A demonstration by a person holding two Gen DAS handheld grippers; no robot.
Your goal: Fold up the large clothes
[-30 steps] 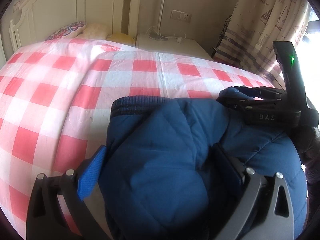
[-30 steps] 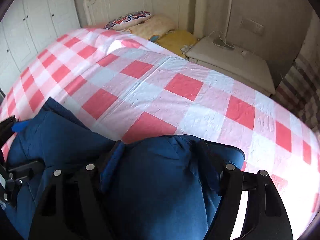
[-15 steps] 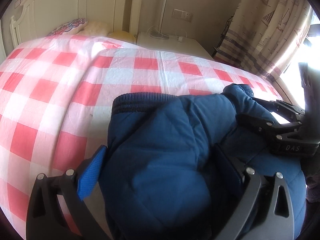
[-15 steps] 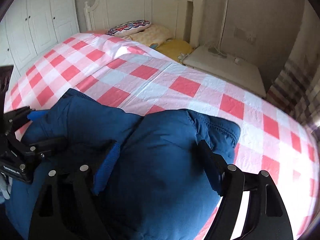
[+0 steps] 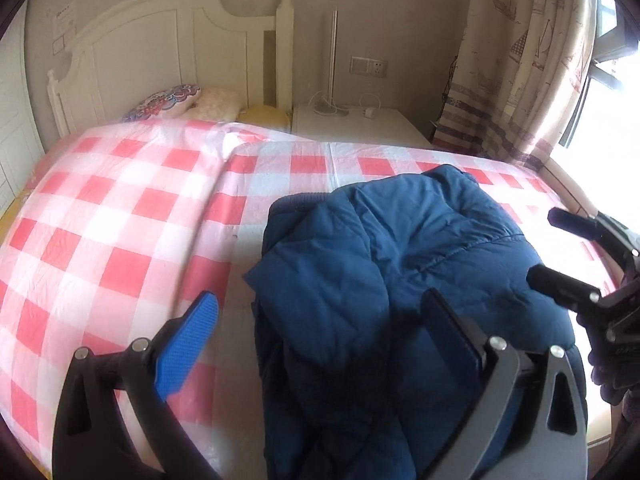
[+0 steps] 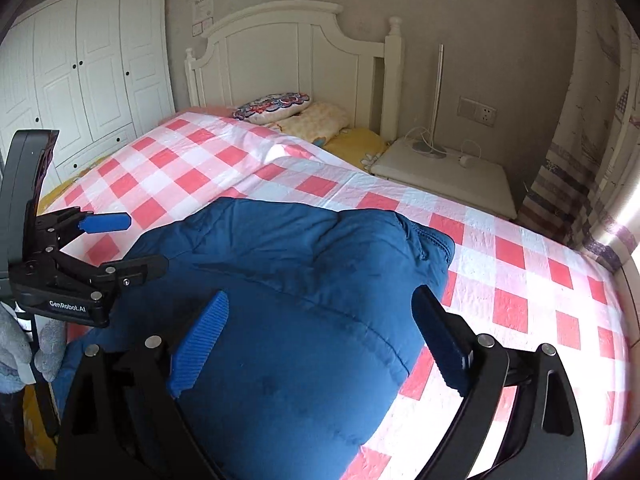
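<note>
A dark blue padded jacket [image 5: 400, 256] lies in a folded, puffy bundle on the red-and-white checked bed cover [image 5: 120, 216]. My left gripper [image 5: 320, 336] hovers over its near left part, open: the left pad [image 5: 188, 344] is over the bare cover and the right finger [image 5: 452, 332] is above the cloth. My right gripper [image 6: 320, 340] hangs above the jacket [image 6: 304, 280]. Its jaws are opening and neither pad presses on the cloth. In each wrist view the other gripper shows beside the bundle: the right gripper [image 5: 546, 246] and the left gripper [image 6: 140, 242].
A white headboard [image 6: 304, 48] and pillows [image 6: 276, 106] are at the far end of the bed. A white nightstand [image 6: 452, 172] with a lamp and cable stands beside it. A curtain [image 5: 520, 64] and bright window are on the right. White wardrobe doors [image 6: 80, 68] stand at the left.
Both grippers let go of the jacket, their jaws widened, and they drew back and up from it. The bundle settled on the bed.
</note>
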